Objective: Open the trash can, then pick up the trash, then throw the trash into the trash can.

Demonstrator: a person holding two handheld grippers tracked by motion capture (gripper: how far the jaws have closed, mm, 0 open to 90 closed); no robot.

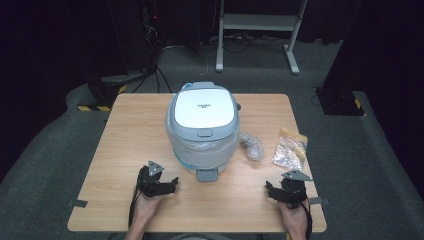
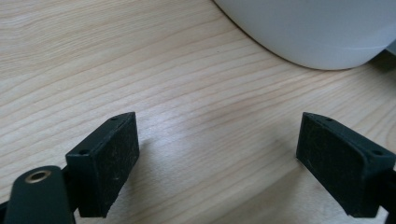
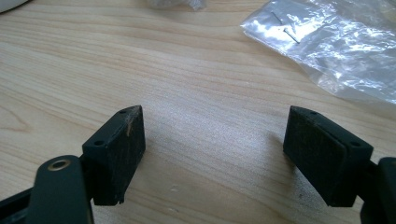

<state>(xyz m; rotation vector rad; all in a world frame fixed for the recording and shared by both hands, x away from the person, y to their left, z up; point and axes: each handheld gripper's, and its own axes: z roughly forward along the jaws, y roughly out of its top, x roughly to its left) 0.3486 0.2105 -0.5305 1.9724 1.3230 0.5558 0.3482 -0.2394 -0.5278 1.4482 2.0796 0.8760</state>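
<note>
A white and grey rice cooker (image 1: 202, 125), lid down and partly wrapped in clear plastic, stands at the middle of the wooden table (image 1: 130, 135). Its rounded white body (image 2: 317, 32) fills the top right of the left gripper view. My left gripper (image 1: 172, 184) rests low on the table, in front of the cooker and to its left, open with bare wood between its pads (image 2: 114, 163). My right gripper (image 1: 269, 190) sits near the front right, open and holding nothing, its pads (image 3: 121, 151) wide apart. A clear plastic bag (image 3: 336, 42) lies just beyond it.
A crumpled clear wrapper (image 1: 251, 145) lies right of the cooker, with the yellow-topped plastic bag (image 1: 290, 149) beside it. Dark floor, cables and a white metal frame (image 1: 260, 30) surround the table. Tape tabs stick out at the front corners (image 1: 78, 203).
</note>
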